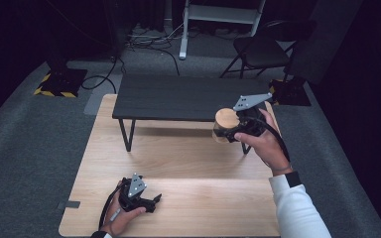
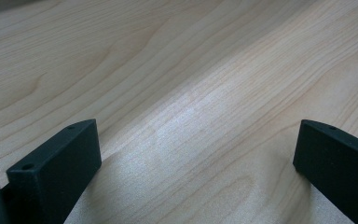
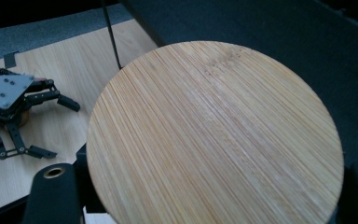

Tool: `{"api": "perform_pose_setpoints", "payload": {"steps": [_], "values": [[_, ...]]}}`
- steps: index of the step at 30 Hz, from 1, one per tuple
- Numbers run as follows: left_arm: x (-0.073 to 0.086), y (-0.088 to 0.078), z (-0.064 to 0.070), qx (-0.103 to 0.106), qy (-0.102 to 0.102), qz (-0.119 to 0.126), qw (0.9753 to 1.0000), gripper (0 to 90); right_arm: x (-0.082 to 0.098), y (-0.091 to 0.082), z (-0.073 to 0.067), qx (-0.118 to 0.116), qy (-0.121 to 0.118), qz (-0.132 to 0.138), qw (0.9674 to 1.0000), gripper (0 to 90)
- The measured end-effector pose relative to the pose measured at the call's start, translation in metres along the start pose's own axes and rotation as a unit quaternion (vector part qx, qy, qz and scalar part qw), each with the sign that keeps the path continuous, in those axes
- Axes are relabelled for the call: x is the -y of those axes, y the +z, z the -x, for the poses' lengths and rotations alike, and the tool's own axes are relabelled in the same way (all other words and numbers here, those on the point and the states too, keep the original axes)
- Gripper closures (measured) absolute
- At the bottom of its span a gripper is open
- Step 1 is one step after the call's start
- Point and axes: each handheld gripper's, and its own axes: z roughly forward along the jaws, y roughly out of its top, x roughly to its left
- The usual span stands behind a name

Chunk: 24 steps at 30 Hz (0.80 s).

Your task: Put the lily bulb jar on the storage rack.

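A jar with a round bamboo lid (image 1: 226, 119) is held above the light wooden table (image 1: 178, 163), at the front right corner of a low black bench (image 1: 178, 96). My right gripper (image 1: 226, 131) is shut on the jar, one jaw on each side. In the right gripper view the bamboo lid (image 3: 214, 130) hides the jar body, and my right gripper (image 3: 214, 196) flanks it. My left gripper (image 1: 155, 203) rests on the table near the front left, open. Only bare wood (image 2: 191, 70) lies between the jaws of my left gripper (image 2: 196, 163). Farther off, the right gripper view shows my left gripper (image 3: 61, 129) open.
The black bench (image 3: 261, 32) stands on thin legs across the back half of the table. Grey carpet surrounds the table. Behind it are a folding chair (image 1: 260, 49), a white frame (image 1: 218, 15), floor cables (image 1: 149, 44) and a yellow-black striped base (image 1: 59, 82).
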Motion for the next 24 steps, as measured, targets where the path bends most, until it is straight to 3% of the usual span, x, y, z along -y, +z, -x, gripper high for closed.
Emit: {"api": "perform_pose_setpoints", "payload": {"steps": [6,14,24], "values": [[0.0,0.0,0.0,0.0,0.0,0.0,1.0,0.7,-0.024,0.002,0.012,0.007,0.001,0.005,1.0,24.9],[-0.001,0.001,0.001,-0.003,-0.002,-0.001,1.0,0.7,-0.043,0.015,0.028,0.021,0.007,-0.004,0.9997,25.0],[-0.001,0.001,0.001,-0.004,-0.002,-0.001,1.0,0.7,-0.051,0.032,0.045,0.027,0.019,-0.008,0.9994,24.9]]}}
